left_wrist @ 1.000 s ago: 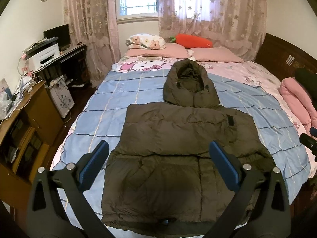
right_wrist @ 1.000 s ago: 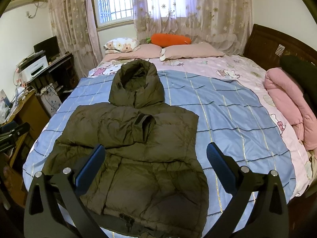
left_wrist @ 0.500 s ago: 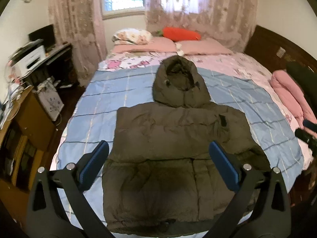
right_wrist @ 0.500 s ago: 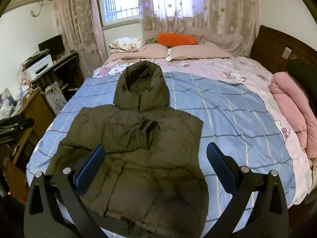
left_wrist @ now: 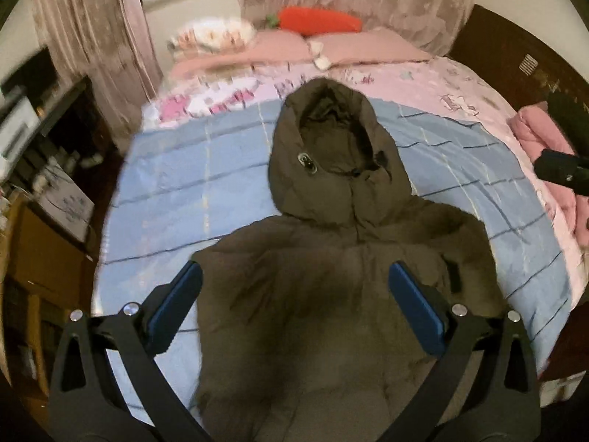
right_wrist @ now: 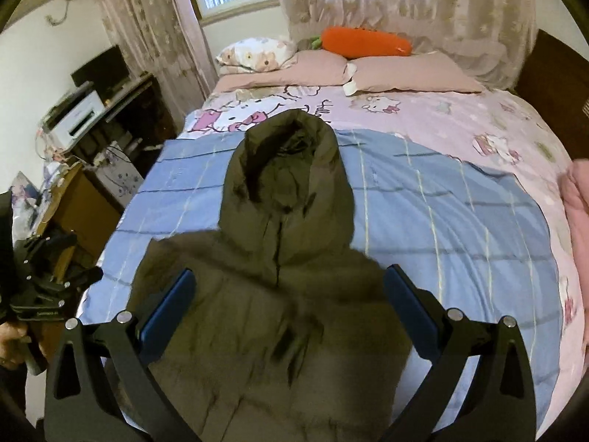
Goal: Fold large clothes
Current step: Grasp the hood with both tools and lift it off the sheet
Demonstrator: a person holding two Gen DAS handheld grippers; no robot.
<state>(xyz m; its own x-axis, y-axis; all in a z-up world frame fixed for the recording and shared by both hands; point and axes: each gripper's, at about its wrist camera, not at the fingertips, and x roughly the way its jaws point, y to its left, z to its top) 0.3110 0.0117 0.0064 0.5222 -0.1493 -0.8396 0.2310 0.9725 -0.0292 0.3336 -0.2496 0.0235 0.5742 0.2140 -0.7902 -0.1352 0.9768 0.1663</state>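
A dark olive hooded puffer jacket (left_wrist: 324, 294) (right_wrist: 279, 316) lies flat on the blue checked bedspread (left_wrist: 191, 191) (right_wrist: 441, 221), its sleeves folded in and its hood (left_wrist: 331, 147) (right_wrist: 287, 180) pointing toward the pillows. My left gripper (left_wrist: 294, 294) hovers open above the jacket's chest, blue pads wide apart with nothing between them. Above the same chest area, the right gripper (right_wrist: 287, 298) is open too and holds nothing. The right gripper's black tip (left_wrist: 559, 171) shows at the right edge of the left wrist view. The left gripper (right_wrist: 48, 287), held in a hand, shows at the left edge of the right wrist view.
Pink pillows (right_wrist: 405, 73) and an orange carrot cushion (right_wrist: 364, 40) lie at the head of the bed. A desk with a white printer (right_wrist: 77, 114) and a wooden cabinet (right_wrist: 77, 206) stand to the left. Folded pink bedding (left_wrist: 545, 147) and a dark headboard (left_wrist: 508, 48) are on the right.
Both grippers have moved forward and lower over the jacket, from its hem toward the chest and hood. Both stay open. The jacket has not moved.
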